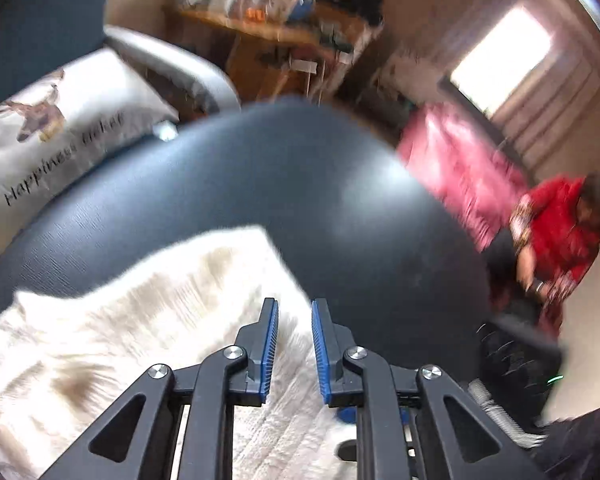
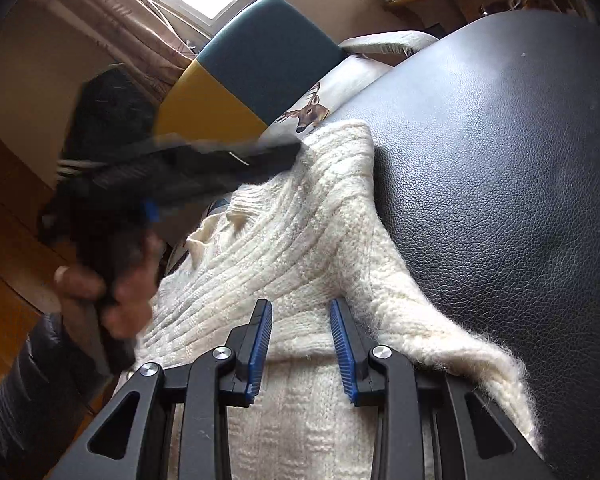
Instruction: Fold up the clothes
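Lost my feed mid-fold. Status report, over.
Left gripper open, empty, above cream sweater. Right gripper open over it. Sweater rumpled on black seat. Nothing in the way.

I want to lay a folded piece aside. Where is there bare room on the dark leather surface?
The leather surface is bare right of the cream knit sweater, up to its far rounded edge. In the left wrist view it is also bare beyond the sweater, toward the deer cushion. The sweater side is crowded: both grippers hover there.
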A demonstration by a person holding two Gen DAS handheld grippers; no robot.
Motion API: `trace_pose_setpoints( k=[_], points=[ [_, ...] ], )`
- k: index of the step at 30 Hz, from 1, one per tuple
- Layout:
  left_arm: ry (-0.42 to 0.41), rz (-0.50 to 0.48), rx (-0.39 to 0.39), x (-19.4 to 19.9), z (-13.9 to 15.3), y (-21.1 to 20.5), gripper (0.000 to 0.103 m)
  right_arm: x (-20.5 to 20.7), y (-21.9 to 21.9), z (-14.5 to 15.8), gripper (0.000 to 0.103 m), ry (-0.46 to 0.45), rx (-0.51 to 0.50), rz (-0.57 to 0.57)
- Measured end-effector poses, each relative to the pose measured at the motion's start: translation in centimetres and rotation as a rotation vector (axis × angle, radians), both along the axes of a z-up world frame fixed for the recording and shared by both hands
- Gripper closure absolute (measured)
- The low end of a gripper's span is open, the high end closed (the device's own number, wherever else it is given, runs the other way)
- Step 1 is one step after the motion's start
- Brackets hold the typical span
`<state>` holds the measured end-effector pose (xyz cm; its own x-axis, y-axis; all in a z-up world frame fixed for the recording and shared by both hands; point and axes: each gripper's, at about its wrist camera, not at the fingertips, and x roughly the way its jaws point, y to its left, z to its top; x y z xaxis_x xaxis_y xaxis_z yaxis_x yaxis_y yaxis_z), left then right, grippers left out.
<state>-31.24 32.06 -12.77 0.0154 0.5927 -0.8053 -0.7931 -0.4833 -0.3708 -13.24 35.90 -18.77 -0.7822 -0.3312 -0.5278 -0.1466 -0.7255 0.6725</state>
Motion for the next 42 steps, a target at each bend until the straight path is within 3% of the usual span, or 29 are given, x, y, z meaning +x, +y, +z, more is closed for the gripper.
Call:
trace_pose_setpoints(
  k=[2, 4, 7, 10, 17, 21, 25, 26, 31, 36, 37, 41, 42],
  points=[
    [0.02, 0.027, -0.057, 0.0, -2.2, 1.7, 0.09, -0.2, -0.2, 0.0, 0.071, -0.001, 0.002, -0.002],
    [0.028, 0.072, 0.001, 0.0, -2.7, 2.4, 0.09, -0.2, -0.2, 0.0, 0.071, -0.002, 0.009, -0.007],
    [0.054, 0.079, 0.022, 0.6, -2.7, 2.6, 0.09, 0.0, 0.0, 0.1, 0.071, -0.001, 0.005, -0.013],
    [0.013, 0.127, 0.045, 0.4, -1.7, 1.3, 0.089, 1.0, -0.2, 0.2, 0.071, 0.0, 0.006, -0.01],
    [0.052, 0.354, 0.11, 1.0, 0.9, -10.3, 0.085, 0.9, 0.7, 0.3, 0.071, 0.0, -0.002, -0.014],
    [0.034, 0.442, 0.123, 2.8, 0.2, -18.2, 0.084, 0.5, 0.8, 0.3, 0.071, -0.002, 0.001, -0.017],
    [0.093, 0.559, -0.045, 3.1, -3.2, -22.4, 0.084, 0.3, 0.8, 0.3, 0.071, -0.006, 0.007, -0.018],
    [0.102, 0.596, -0.072, 2.9, -3.9, -23.2, 0.089, 0.3, 0.8, 0.4, 0.071, -0.007, 0.01, -0.018],
    [0.016, 0.681, 0.067, 2.5, -2.9, -25.3, 0.086, 0.7, 0.9, 0.5, 0.071, -0.01, 0.012, -0.016],
    [-0.113, 0.816, 0.33, 5.5, -0.8, -32.4, 0.081, 0.9, 0.8, 0.7, 0.071, -0.015, 0.022, -0.015],
    [-0.133, 0.842, 0.354, 6.2, -0.8, -34.0, 0.081, 0.8, 0.8, 0.7, 0.071, -0.016, 0.024, -0.015],
    [-0.144, 0.936, 0.308, 9.2, -1.7, -39.2, 0.081, 1.0, 0.4, 1.5, 0.07, -0.046, 0.053, -0.014],
    [-0.145, 0.962, 0.301, 9.6, -1.8, -40.5, 0.081, 0.9, 0.0, 2.0, 0.062, -0.056, 0.076, -0.003]
  ],
)
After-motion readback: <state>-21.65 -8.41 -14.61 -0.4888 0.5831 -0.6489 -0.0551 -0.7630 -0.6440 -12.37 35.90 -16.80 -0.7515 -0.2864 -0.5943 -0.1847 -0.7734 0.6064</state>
